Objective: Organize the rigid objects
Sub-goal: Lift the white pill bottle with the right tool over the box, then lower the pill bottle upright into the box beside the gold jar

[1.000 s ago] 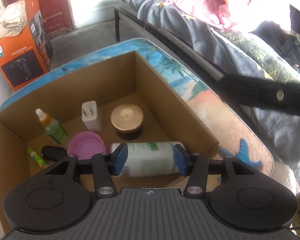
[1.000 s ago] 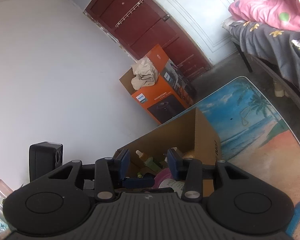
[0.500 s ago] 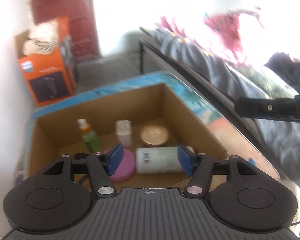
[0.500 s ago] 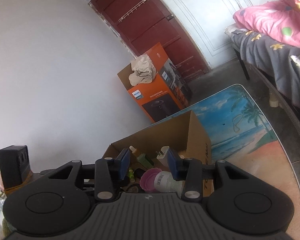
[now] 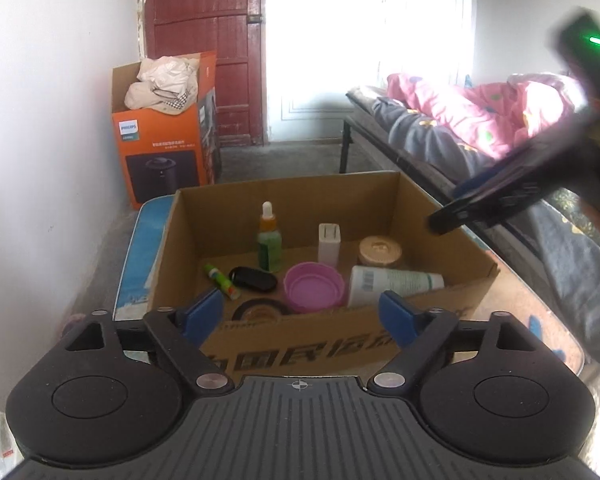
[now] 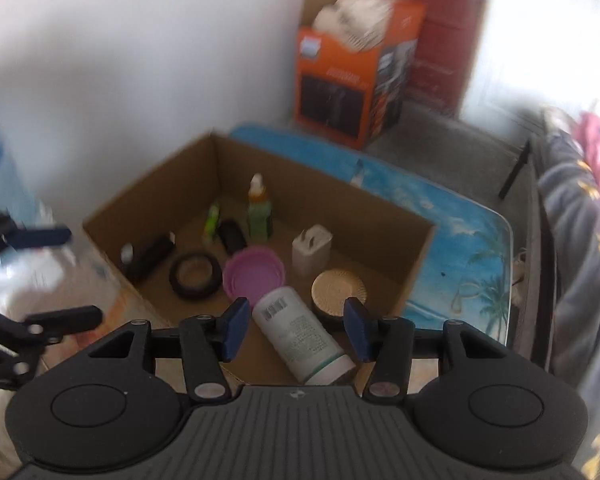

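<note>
An open cardboard box (image 5: 292, 352) (image 6: 172, 176) holds a white bottle (image 5: 392, 282) (image 6: 300, 332) on its side, a pink lid (image 5: 314, 286), a gold-lidded jar (image 5: 380, 251), a white charger (image 5: 329, 242), a green dropper bottle (image 5: 269, 242), a black tape roll (image 5: 262, 310) and a few small items. My left gripper (image 5: 300, 312) (image 6: 52, 276) sits back behind the near wall, its jaws opening wide with nothing between them. My right gripper (image 6: 296, 322) (image 5: 460, 208) hovers over the box, jaws opening; the white bottle shows in the gap, untouched.
The box stands on a low table with a beach print (image 6: 460, 240). An orange carton (image 5: 162, 152) sits on the floor by the white wall and red door. A bed with a pink quilt (image 5: 480, 120) runs along the right.
The left gripper let go of the white bottle, which now lies in the box, then drew back and spread its jaws. The right gripper rolled and tipped down over the box, its jaws widening.
</note>
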The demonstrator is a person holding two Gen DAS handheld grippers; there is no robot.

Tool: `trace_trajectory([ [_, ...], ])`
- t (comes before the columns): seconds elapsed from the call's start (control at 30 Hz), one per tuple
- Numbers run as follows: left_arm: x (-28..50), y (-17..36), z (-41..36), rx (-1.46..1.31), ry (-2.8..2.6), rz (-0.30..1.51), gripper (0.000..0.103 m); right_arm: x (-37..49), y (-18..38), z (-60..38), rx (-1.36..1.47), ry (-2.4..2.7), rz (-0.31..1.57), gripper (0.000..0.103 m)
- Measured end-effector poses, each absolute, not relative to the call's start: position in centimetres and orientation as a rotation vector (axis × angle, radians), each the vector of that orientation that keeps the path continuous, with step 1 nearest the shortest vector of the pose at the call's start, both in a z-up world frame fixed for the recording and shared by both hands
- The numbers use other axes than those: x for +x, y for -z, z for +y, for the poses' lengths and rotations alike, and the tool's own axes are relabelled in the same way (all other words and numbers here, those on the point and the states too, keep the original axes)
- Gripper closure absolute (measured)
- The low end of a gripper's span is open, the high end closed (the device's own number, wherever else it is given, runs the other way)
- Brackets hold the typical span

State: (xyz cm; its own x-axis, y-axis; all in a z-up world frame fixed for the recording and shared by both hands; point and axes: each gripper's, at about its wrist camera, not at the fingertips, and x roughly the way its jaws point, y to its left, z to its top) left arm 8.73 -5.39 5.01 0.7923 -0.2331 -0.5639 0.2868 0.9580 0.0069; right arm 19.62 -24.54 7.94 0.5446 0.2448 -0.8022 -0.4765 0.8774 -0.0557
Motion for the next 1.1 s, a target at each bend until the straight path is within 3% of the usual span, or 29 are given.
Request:
trace_trajectory([
  [0.37,8.1,-4.3,-2.5,0.047,0.293,0.553,0.01,26.6,-0.2,-16.9,-0.716,-0.429,1.289,0.05],
  [0.67,8.1,-4.0,-1.5,0.007,0.318,0.533,0.01,29.1,2.6,-18.0,-0.687,-0.4,1.494,0.051],
  [0.83,8.0,-3.9,-1.3,-0.008,0.324,0.532,0.01,29.3,4.1,-17.9,-0.724,-0.39,1.502,0.048],
  [0.93,7.7,-4.2,-1.0,-0.008,0.323,0.521,0.01,28.8,3.7,-17.5,-0.783,-0.395,1.478,0.053],
  [1.0,7.6,-4.3,-0.9,-0.013,0.324,0.517,0.011,28.3,2.8,-17.2,-0.827,-0.4,1.456,0.07],
  [1.1,7.4,-4.3,-0.7,-0.026,0.325,0.516,0.01,27.6,1.4,-16.7,-0.895,-0.405,1.413,0.071],
])
